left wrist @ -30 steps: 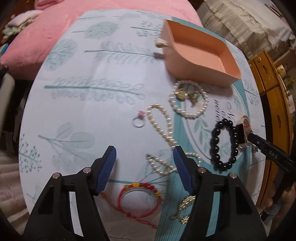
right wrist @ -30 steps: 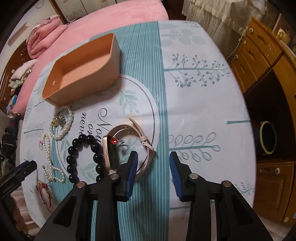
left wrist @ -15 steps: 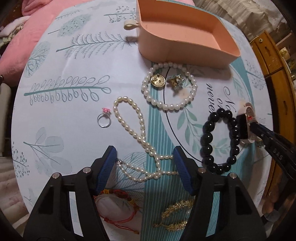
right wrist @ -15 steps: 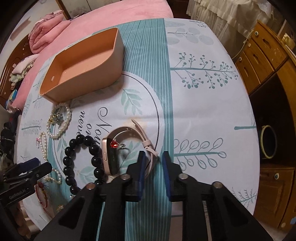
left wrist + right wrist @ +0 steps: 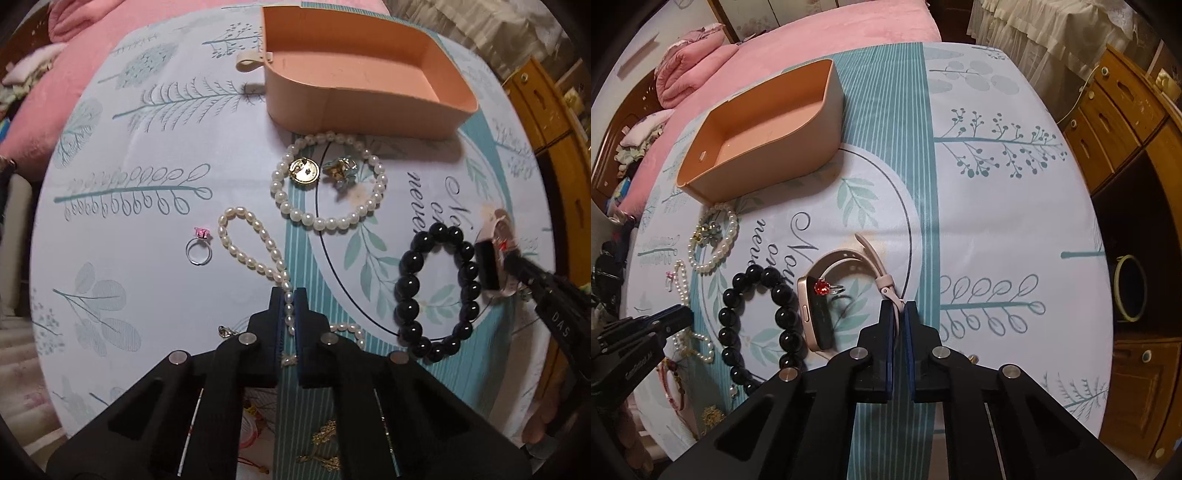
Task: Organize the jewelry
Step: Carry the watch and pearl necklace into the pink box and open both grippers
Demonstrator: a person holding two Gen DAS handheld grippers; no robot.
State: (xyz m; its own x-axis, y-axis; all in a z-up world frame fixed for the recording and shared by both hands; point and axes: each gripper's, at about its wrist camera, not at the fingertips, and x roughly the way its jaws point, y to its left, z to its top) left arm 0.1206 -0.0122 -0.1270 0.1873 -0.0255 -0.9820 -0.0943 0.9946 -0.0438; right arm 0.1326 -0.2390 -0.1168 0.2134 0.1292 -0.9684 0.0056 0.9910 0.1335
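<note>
On a round table (image 5: 997, 221) under a leaf-print cloth, entries run by size.

1. Pink open box (image 5: 362, 74), at the far side; the right wrist view shows its inside bare.
2. Left gripper (image 5: 290, 306): jaws drawn narrow, pinching the strand of the pearl necklace (image 5: 255, 254) between the blue pads; the necklace loop lies just ahead of the tips, its tail curling beside them.
3. Right gripper (image 5: 898, 314): jaws nearly together, clamped on the pink strap of the smartwatch (image 5: 816, 317), whose body stands on edge just left of the tips.
4. Black bead bracelet (image 5: 436, 291), touching the watch, between the 2 grippers.
5. Pearl bracelet (image 5: 328, 184), just before the box, ringing 2 small brooch-like pieces, 1 gold disc (image 5: 303, 170).
6. Red-stone ring (image 5: 827, 288), inside the watch band; clear only in the right wrist view.
7. Pink-stone ring (image 5: 199, 247), left of the necklace loop; clear only in the left wrist view.
8. Gold chain (image 5: 325, 446) and red cord, partly hidden under the left gripper.
</note>
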